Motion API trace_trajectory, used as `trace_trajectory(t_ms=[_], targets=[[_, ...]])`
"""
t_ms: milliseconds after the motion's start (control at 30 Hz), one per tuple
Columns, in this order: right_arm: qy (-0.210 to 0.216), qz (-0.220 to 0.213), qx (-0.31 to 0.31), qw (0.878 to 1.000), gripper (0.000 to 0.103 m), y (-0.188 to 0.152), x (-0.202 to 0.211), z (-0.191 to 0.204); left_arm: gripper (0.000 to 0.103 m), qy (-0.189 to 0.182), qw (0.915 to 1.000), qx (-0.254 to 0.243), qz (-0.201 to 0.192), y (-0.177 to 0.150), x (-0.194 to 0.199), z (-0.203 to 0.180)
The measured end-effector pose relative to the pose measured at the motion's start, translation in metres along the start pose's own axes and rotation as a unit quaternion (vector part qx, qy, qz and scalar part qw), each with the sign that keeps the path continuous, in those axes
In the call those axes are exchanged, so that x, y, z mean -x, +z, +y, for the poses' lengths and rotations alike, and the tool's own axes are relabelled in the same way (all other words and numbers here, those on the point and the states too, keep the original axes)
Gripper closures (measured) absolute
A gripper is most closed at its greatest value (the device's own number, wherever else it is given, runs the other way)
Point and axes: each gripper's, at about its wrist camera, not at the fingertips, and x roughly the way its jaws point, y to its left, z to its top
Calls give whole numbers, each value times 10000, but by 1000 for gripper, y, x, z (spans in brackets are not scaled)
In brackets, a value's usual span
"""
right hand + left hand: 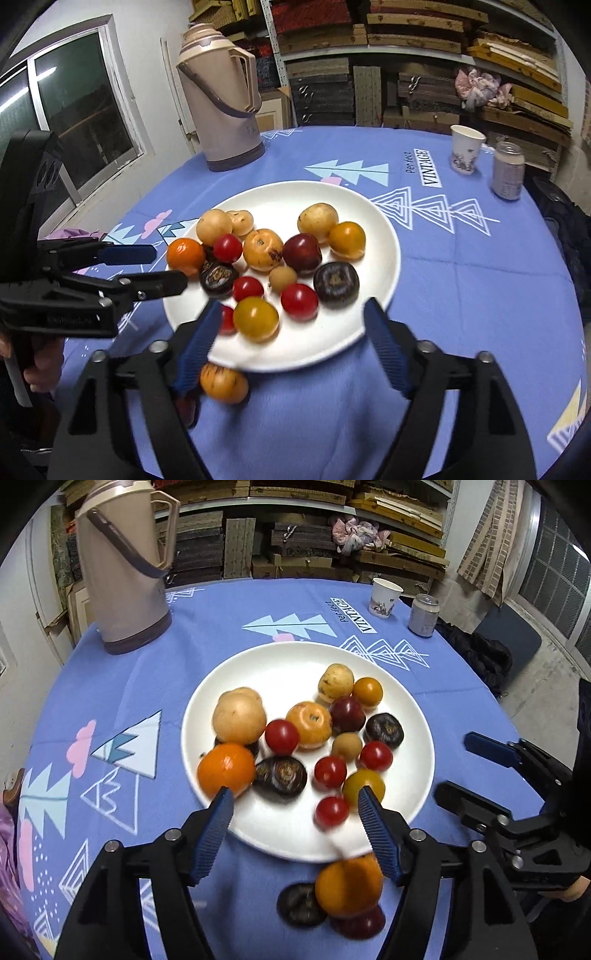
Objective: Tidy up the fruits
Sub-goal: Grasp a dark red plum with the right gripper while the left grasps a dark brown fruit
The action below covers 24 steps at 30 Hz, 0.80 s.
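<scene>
Left tool (295, 808) spread wide and empty, poised over the near rim of the white plate (258, 672). Right tool (291, 321) likewise wide open, gripping nothing, hovering above the same near rim. Just beneath the left tool, off the plate on the blue tablecloth (147, 657): a blurred orange fruit (347, 886), touching a dark purple fruit (301, 902) and a red one (364, 925). Ahead of both tools, heaped on the plate: cherry tomatoes (282, 736), a tangerine (226, 770), pale yellow fruits (239, 716), dark purple fruits (281, 775) and a yellow tomato (364, 784). Farther out on the tabletop, a beige thermos jug (122, 576) to the left, a paper cup (384, 596) and a drinks can (423, 614) to the right.

Judged stage: gathering strays, with most fruit already plated and three pieces left beneath the left tool. Next move likely to call for drawing one tool back and down over the orange fruit, closing gently on its round sides, without nudging the neighbours into a roll.
</scene>
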Motion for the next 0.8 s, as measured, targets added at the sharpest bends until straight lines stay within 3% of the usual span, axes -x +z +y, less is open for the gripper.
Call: trace_trajectory(t_ms=[200,500,733,800], targets=[[-72,-37,118,9999,10,-24,14,12,31,138,9998,115,33,-29,12,9],[-71,252,486,9985,9,-56,16,36,31,53,9990,397,179,-67,22,25],[403,464,561,9965,9,-68,10,58,31,46,9987,443,237,-78,23,30],[576,522,702,9945,17,-71,7,70,31,87,9983,527,246,-80,23,36]])
